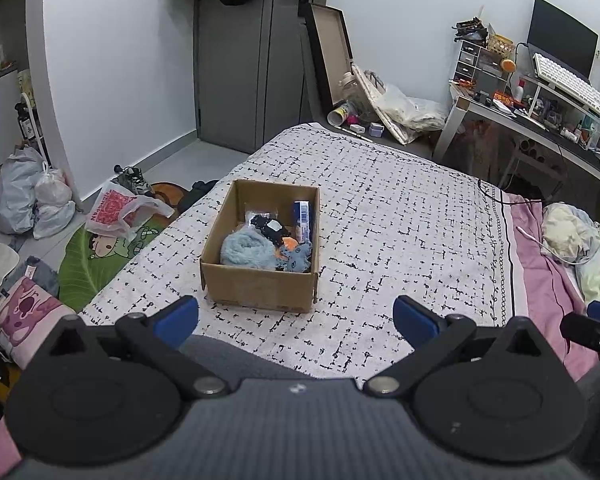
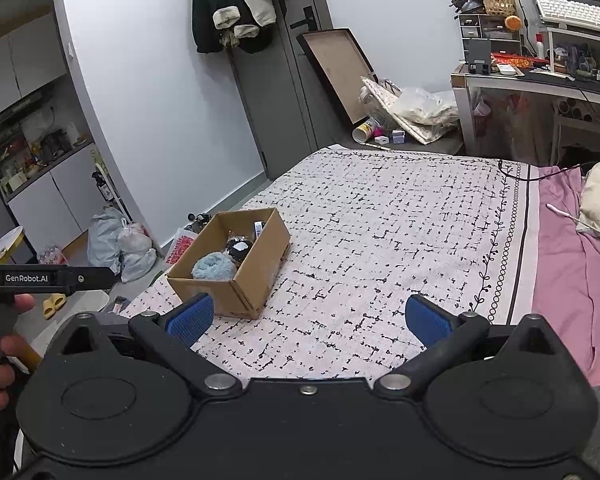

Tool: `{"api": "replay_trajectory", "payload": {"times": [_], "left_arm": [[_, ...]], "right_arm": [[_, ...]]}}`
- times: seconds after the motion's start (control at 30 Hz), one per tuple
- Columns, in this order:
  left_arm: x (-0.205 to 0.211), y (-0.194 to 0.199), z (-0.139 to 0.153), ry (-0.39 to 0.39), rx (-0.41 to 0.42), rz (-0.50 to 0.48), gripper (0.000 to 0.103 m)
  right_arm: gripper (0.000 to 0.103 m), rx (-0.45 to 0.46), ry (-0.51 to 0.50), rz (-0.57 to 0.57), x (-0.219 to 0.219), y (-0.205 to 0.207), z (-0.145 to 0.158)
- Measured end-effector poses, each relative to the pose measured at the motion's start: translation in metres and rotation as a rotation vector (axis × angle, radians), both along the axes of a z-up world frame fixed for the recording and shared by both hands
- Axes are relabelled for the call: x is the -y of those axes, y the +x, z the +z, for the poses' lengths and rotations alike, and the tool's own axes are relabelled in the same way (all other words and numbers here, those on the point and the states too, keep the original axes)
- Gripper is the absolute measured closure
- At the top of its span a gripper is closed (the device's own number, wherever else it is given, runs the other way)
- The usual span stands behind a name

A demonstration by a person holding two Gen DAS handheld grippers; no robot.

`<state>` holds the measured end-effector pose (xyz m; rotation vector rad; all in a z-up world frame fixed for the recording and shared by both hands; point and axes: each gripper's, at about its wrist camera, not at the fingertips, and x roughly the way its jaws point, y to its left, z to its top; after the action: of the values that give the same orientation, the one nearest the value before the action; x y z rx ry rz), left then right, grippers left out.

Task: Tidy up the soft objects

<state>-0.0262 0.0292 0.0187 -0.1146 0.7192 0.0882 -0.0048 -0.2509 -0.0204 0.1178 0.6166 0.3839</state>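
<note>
The box [image 1: 260,280] is set on the bed [image 1: 400,208] near its left edge, long axis running away from the viewer, soft items [image 1: 244,250] inside. It lies straight ahead of the left hand-held gripper [image 1: 296,320], the nearer one; the right hand-held gripper [image 2: 308,320] is offset rightward. Both are spread, holding nothing.

Each gripper has a matte black body with two round housings, silver pivot screws and ribbed blue pads [image 2: 191,317] on black fingers. Left of the cardboard box [image 2: 236,276], the left gripper's [image 1: 296,318] black bar reads "GenRobot.AI" in white above a grey handle
</note>
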Motion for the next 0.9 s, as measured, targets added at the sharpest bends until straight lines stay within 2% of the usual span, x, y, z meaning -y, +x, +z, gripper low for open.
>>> {"api": "replay_trajectory", "payload": {"times": [0.9], "left_arm": [[0.0016, -0.0007, -0.008, 0.0, -0.012, -0.005, 0.0]], "right_arm": [[0.0, -0.004, -0.002, -0.009, -0.0004, 0.0005, 0.0]]}}
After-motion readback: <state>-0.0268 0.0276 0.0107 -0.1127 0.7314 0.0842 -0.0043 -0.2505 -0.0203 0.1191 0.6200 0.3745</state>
